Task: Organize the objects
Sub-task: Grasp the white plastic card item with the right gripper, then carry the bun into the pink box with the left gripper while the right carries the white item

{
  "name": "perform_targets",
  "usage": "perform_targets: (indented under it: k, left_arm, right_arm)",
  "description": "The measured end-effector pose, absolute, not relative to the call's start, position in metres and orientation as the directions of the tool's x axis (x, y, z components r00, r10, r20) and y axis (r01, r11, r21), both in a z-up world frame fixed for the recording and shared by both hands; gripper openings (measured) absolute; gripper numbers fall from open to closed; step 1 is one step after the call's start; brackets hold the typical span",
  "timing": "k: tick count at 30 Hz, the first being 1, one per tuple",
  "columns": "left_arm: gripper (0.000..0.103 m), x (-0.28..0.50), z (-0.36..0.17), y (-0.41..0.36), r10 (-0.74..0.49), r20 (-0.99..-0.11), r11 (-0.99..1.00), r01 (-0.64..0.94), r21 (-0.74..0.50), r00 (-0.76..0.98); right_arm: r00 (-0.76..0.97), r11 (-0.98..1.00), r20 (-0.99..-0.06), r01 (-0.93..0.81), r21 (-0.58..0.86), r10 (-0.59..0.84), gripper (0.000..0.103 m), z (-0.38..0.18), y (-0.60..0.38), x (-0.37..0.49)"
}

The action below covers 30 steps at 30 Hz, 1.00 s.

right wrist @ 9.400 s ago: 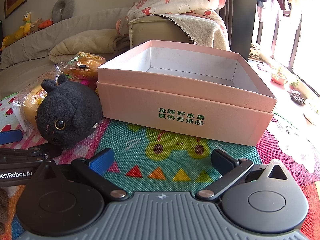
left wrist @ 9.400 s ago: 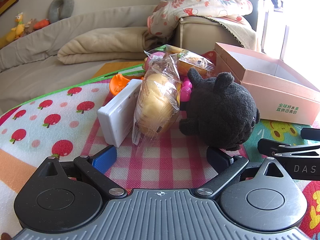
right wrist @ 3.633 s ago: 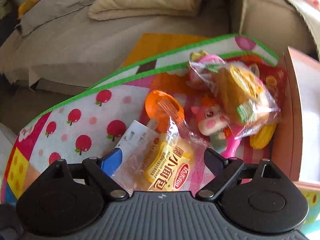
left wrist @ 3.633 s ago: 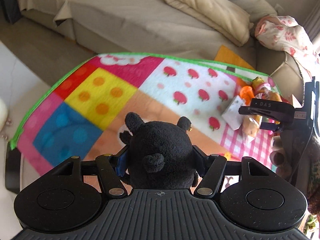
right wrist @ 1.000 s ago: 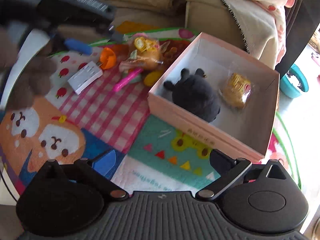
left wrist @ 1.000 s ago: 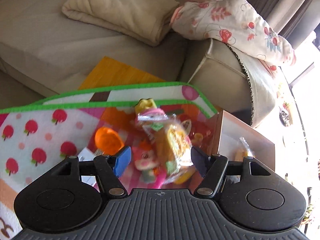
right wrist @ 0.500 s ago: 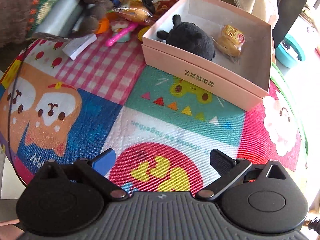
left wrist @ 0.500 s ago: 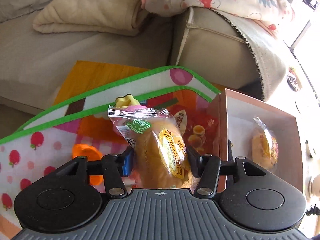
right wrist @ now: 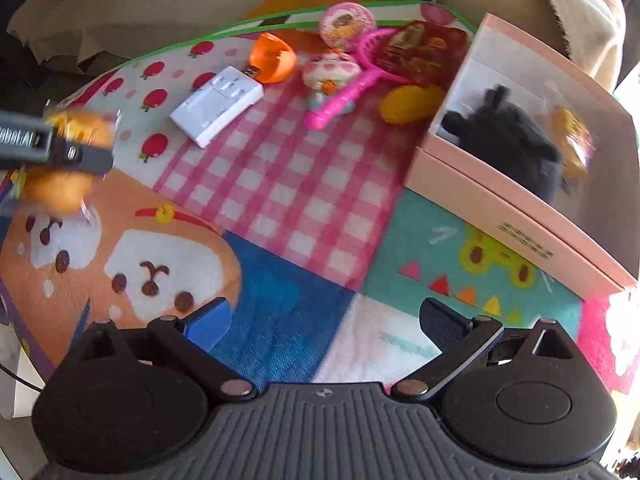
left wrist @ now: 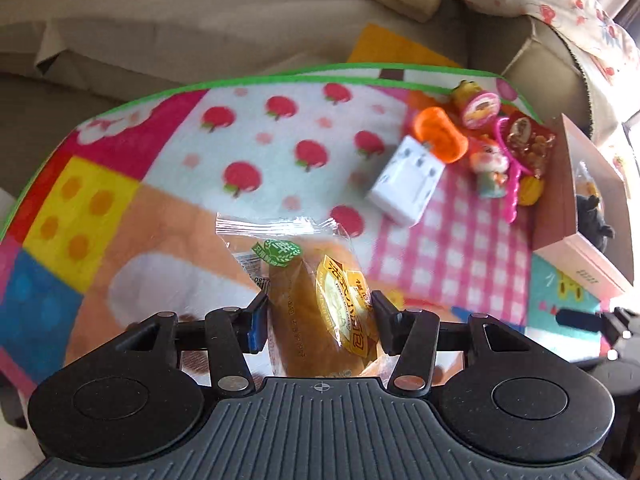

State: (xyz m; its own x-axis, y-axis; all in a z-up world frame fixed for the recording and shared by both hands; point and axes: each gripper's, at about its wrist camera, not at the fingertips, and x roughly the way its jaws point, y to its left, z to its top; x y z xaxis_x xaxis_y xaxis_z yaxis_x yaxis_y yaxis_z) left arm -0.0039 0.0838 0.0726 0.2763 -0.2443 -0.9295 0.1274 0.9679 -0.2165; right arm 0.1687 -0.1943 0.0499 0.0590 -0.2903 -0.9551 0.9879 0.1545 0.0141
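Right wrist alone shows the empty right hand-held gripper (right wrist: 325,320).

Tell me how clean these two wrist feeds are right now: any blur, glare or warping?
Left wrist view: the wrapped bread in the left gripper is sharp, the mat behind is smeared, and the right edge is blown out by sunlight. Right wrist view: the pink box and black plush are streaked, and fisheye bends the mat's edge.
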Motion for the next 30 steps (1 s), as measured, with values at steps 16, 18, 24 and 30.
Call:
perform_targets:
  k: [16,18,24,30]
  left_arm:
    - [0.056,-0.054,0.064,0.185,-0.195,-0.929,0.976,-0.029,-0.215,0.315]
    - [0.056,-0.056,0.064,0.188,-0.198,-0.928,0.975,-0.034,-0.219,0.315]
    - [0.056,-0.058,0.063,0.173,-0.219,-0.929,0.975,0.033,-0.219,0.299]
    - [0.056,-0.06,0.077,0.122,-0.262,-0.935,0.959,0.173,-0.224,0.238]
  right_arm:
    - [0.029,0.015,-0.938,1.0,0.025,-0.347,0.091,0.018,-0.352,0.297]
    - [0.031,0.026,-0.941,0.999,0.024,-0.338,0.067,0.016,-0.354,0.299]
    - [0.066,0.107,-0.942,0.994,0.032,-0.33,0.048,0.02,-0.329,0.299]
    - [0.082,0.12,-0.95,0.992,0.047,-0.302,0.047,0.048,-0.27,0.271]
